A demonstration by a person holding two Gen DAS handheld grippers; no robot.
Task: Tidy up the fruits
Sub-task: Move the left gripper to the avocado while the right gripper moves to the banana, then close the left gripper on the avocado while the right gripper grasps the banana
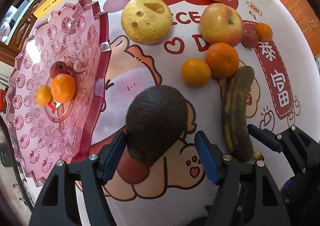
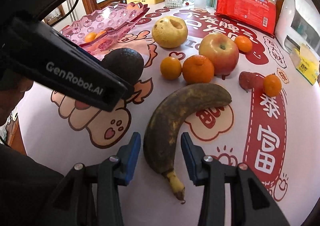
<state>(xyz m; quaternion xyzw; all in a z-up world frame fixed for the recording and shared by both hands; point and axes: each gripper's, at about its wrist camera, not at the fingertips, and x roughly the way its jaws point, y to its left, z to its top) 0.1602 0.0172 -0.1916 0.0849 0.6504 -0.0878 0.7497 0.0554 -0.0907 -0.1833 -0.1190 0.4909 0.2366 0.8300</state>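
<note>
Far left sits the pink tray [image 1: 60,31]. Bottom center, left hand-held gripper [image 1: 160,156] stands fairly wide around the avocado [image 1: 158,124], pads not pressing. Lower right, right hand-held gripper [image 2: 160,158] straddles the banana [image 2: 170,124], not touching.

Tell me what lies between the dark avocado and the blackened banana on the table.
Nothing but printed tablecloth: the stretch between the dark avocado and the blackened banana is bare, clearest in the right wrist view.
</note>
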